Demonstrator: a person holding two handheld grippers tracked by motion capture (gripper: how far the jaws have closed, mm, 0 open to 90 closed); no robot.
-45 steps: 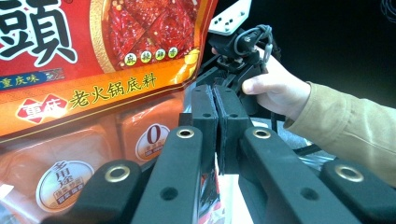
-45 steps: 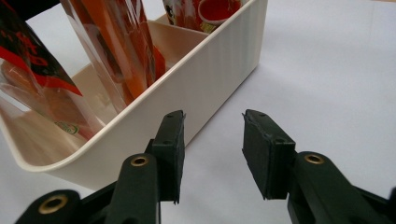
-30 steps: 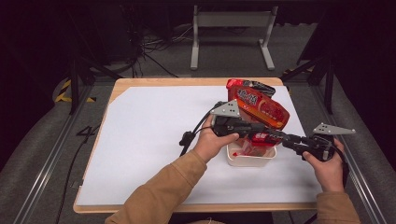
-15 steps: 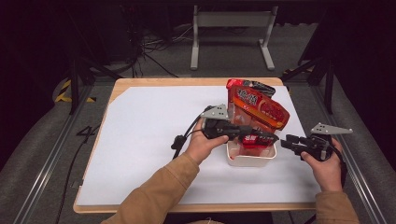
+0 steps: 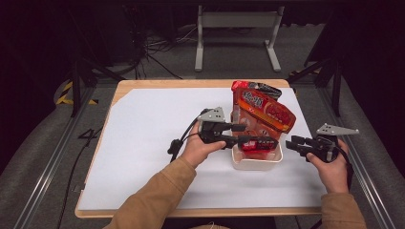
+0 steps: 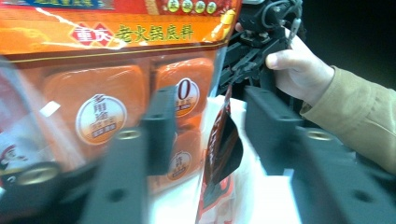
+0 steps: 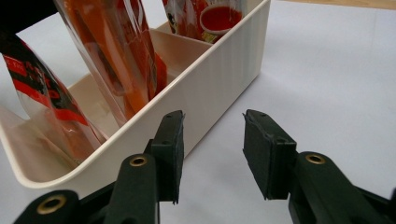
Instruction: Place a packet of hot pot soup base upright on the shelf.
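Observation:
A cream plastic bin (image 5: 255, 164) stands on the white table cover, with red and orange food packets upright in it. The big orange packet (image 5: 265, 112) (image 6: 107, 93) leans at its far side. My left gripper (image 5: 253, 135) (image 6: 215, 133) reaches over the bin. Its jaws have just been opening and now stand apart on either side of a small dark-red packet (image 5: 258, 144) (image 6: 224, 144), pads off it. My right gripper (image 5: 295, 143) (image 7: 212, 149) is open and empty, just outside the bin's right wall (image 7: 210, 88).
The white cover (image 5: 148, 138) spreads wide to the left of the bin and along the front edge. A metal stand (image 5: 236, 36) is on the floor beyond the table. Cables trail from the left hand toward the table's middle.
The left gripper has shifted a little left and lower over the bin, and its jaws went from shut on the small packet to open. The right gripper has stayed put.

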